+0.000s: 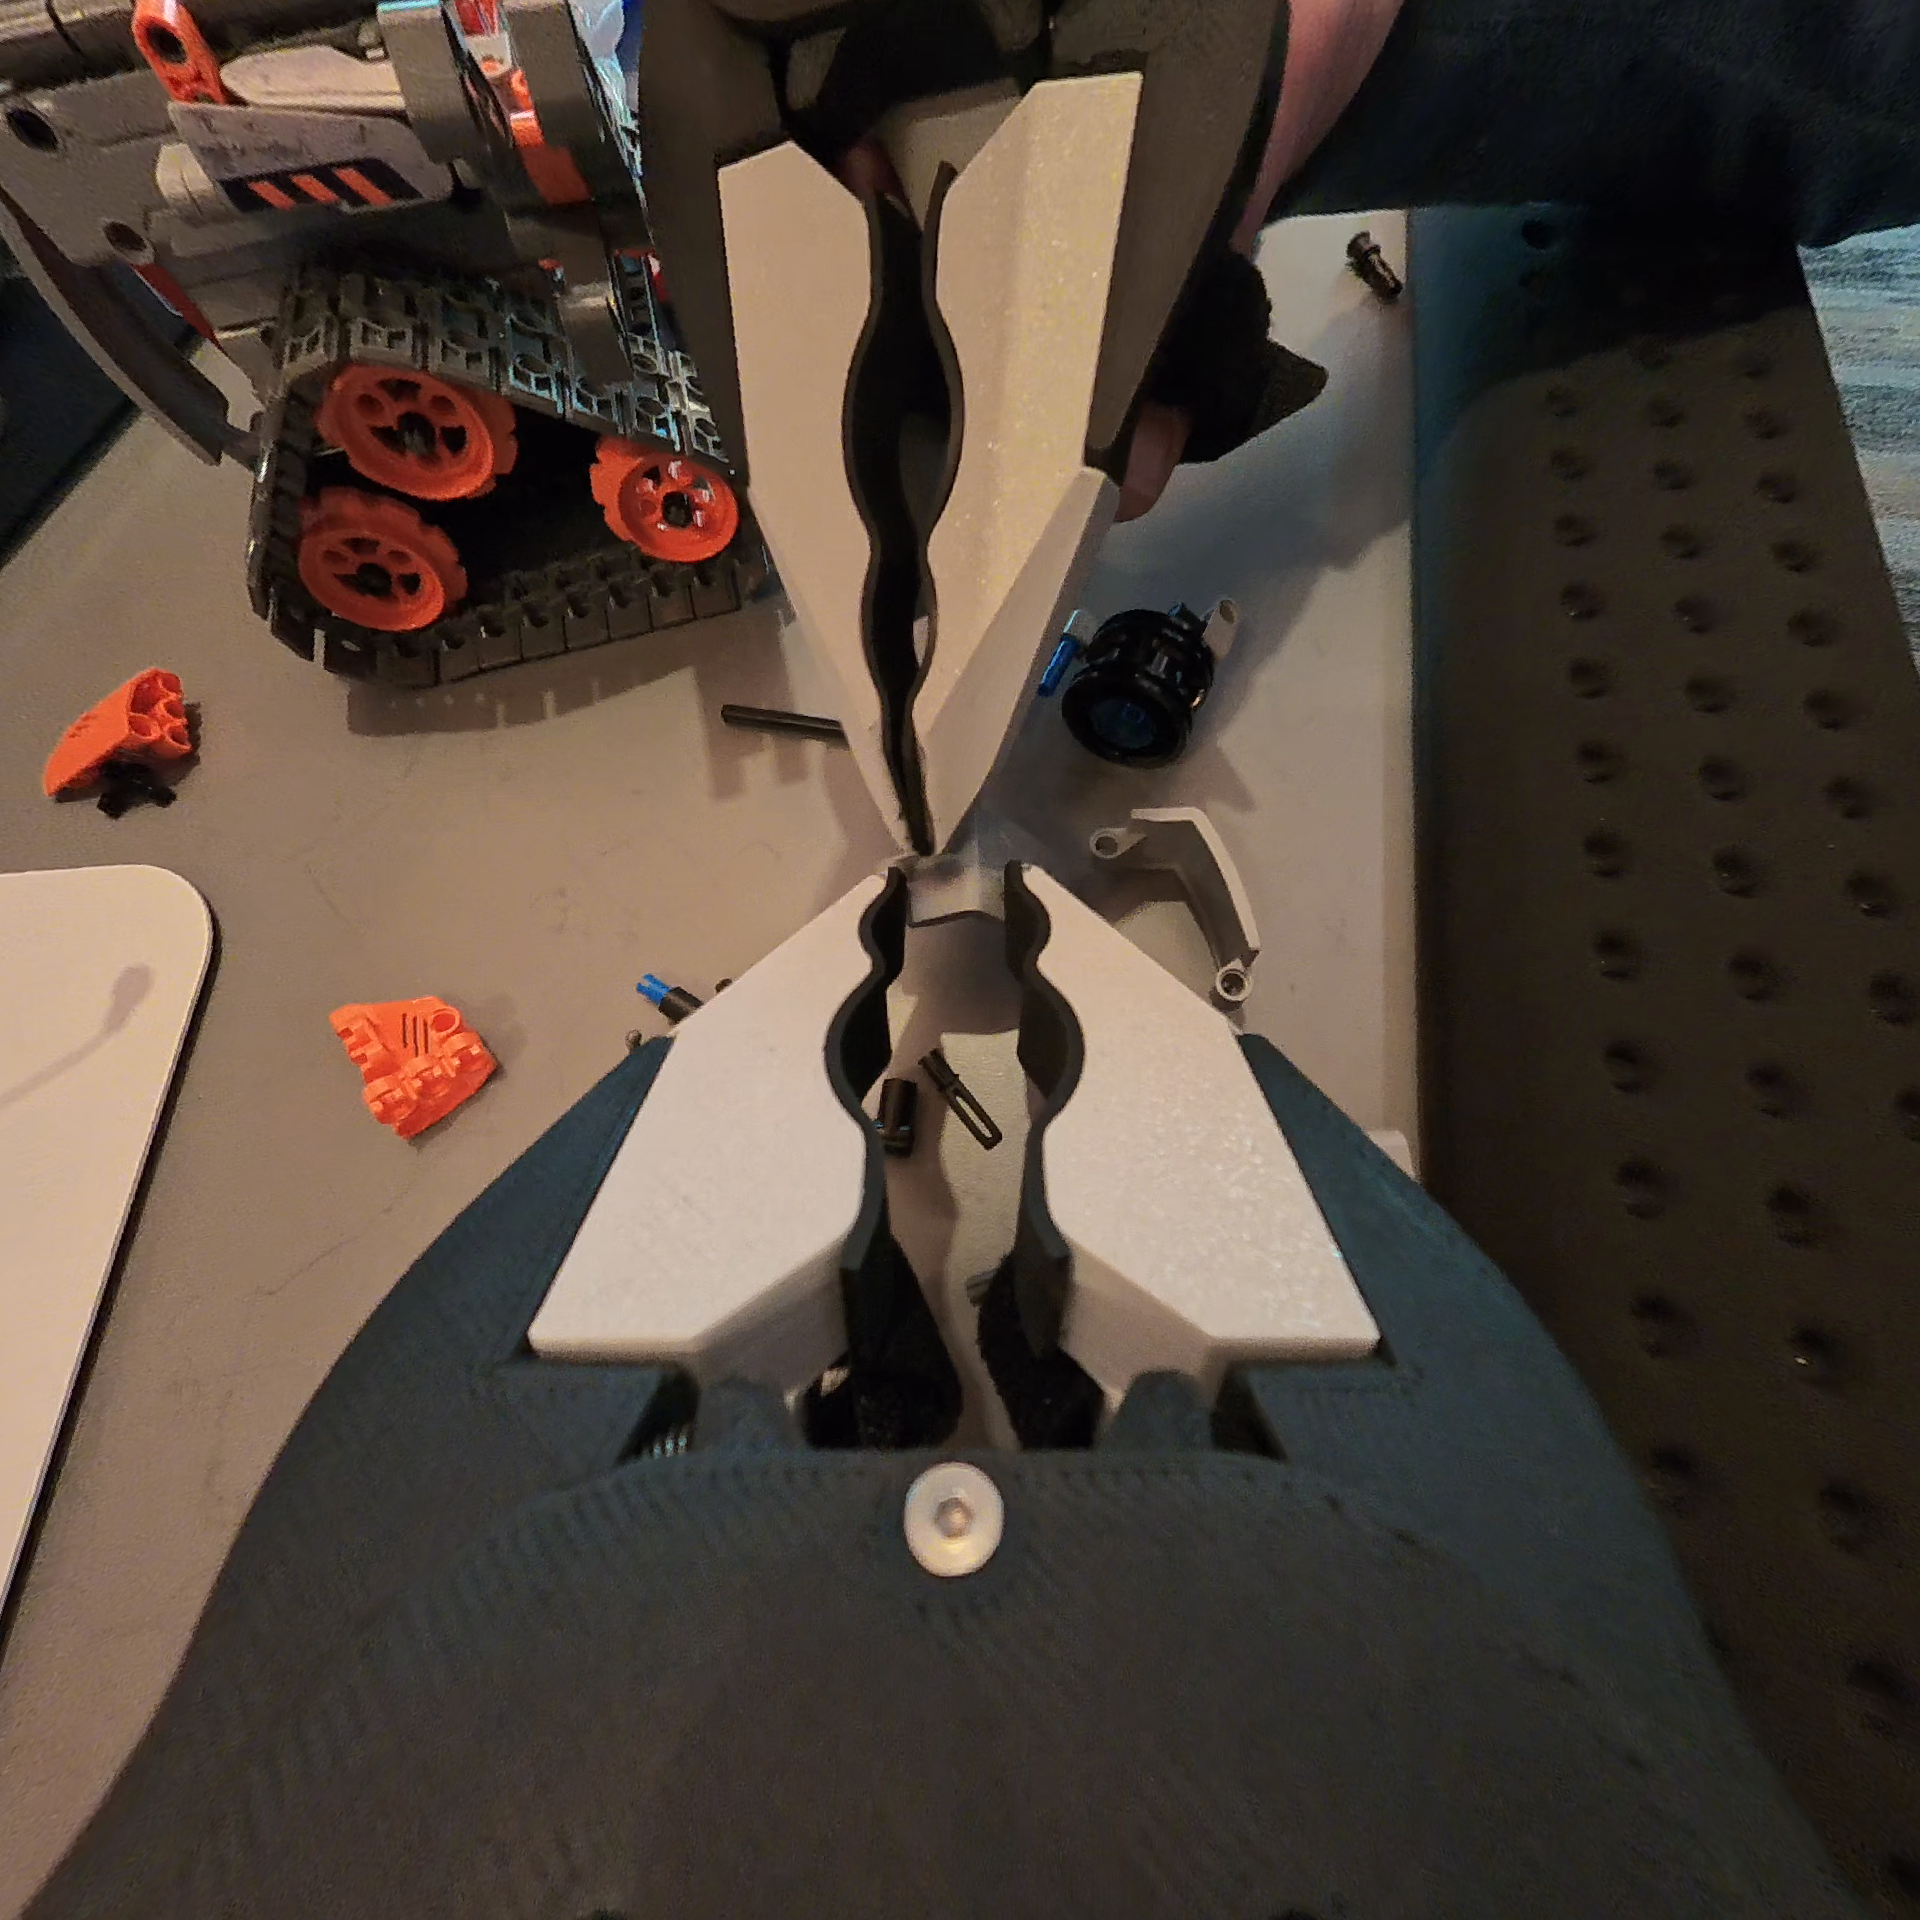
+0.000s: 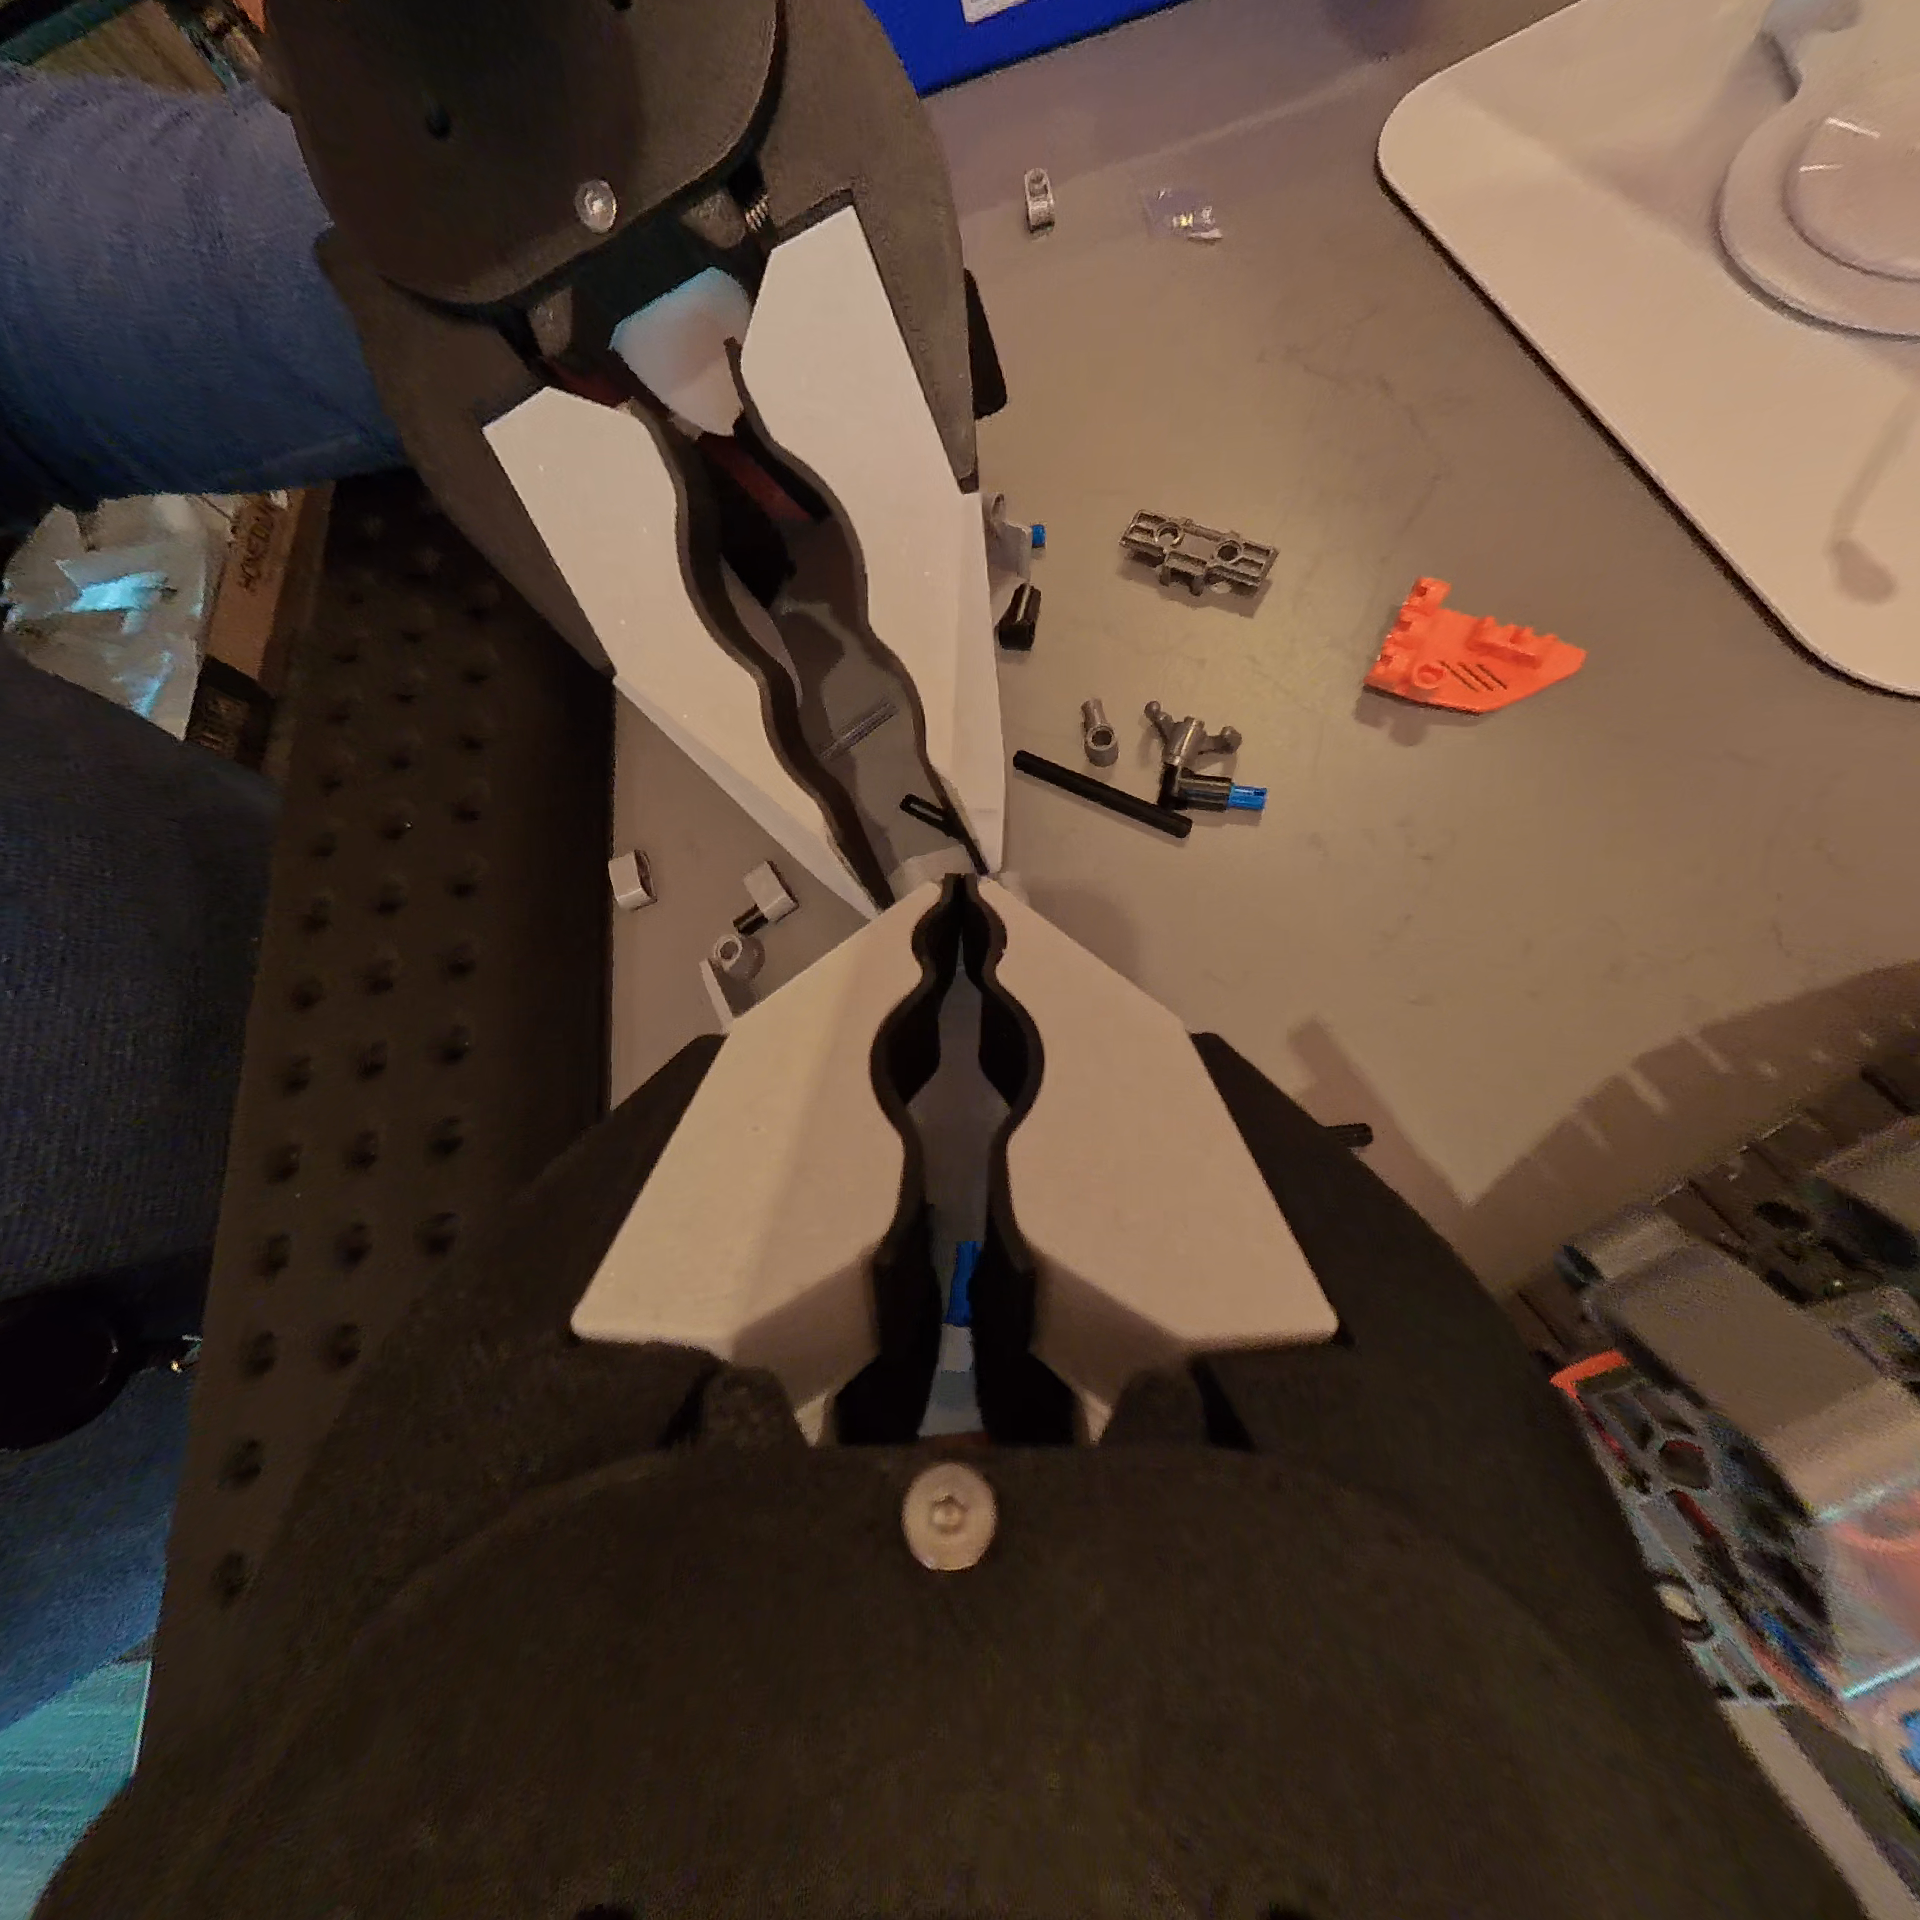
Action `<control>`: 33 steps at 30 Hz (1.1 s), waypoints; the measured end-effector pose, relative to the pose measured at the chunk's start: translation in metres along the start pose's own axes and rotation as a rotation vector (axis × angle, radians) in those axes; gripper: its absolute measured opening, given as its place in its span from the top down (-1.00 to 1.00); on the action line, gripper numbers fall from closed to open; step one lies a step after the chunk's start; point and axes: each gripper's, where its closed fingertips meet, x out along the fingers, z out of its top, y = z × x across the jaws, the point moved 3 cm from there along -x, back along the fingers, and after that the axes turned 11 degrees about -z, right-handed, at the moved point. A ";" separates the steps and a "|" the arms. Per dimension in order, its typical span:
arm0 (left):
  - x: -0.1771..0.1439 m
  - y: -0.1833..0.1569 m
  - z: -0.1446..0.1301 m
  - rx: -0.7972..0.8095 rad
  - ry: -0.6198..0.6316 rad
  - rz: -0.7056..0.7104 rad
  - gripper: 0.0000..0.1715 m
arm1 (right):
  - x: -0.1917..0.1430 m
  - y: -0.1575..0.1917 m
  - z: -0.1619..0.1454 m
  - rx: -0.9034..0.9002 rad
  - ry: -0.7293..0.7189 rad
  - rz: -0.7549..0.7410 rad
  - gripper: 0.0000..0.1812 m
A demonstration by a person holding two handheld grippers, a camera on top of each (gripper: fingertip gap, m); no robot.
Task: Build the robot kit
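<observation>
Between the tips of the left gripper [image 1: 951, 883] sits a pale grey piece [image 1: 940, 899]; its fingers stand slightly apart and appear clamped on it. The right gripper [image 1: 916, 826] reaches in from straight ahead, held by a gloved hand [image 1: 1195, 395], its fingertips pressed together and touching the piece's far edge; whether they pinch it cannot be told. Small black pins [image 1: 961, 1096] lie on the grey surface [image 1: 520, 831] under the left gripper's fingers. Just right of the tips rests a curved grey part [image 1: 1195, 883], with a black wheel [image 1: 1138, 686] beyond it. Left of the gripper lies an orange panel [image 1: 416, 1060]; ahead and left stands a tracked vehicle model [image 1: 499, 436]. A perforated dark mat [image 1: 1662, 935] lies along the right.
</observation>
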 end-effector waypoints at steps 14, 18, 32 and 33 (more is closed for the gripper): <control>-0.002 0.006 0.005 0.010 -0.030 0.042 0.84 | 0.000 -0.006 -0.006 0.011 0.057 -0.036 0.81; -0.008 0.003 0.015 0.047 -0.079 0.048 1.00 | 0.002 -0.004 -0.003 0.012 0.041 -0.024 0.91; -0.043 -0.001 -0.011 -0.113 0.035 0.025 0.65 | -0.015 -0.006 -0.001 0.013 0.007 -0.029 0.85; -0.045 -0.005 -0.015 -0.122 0.056 0.014 0.65 | -0.013 -0.004 -0.001 0.009 0.017 -0.019 0.84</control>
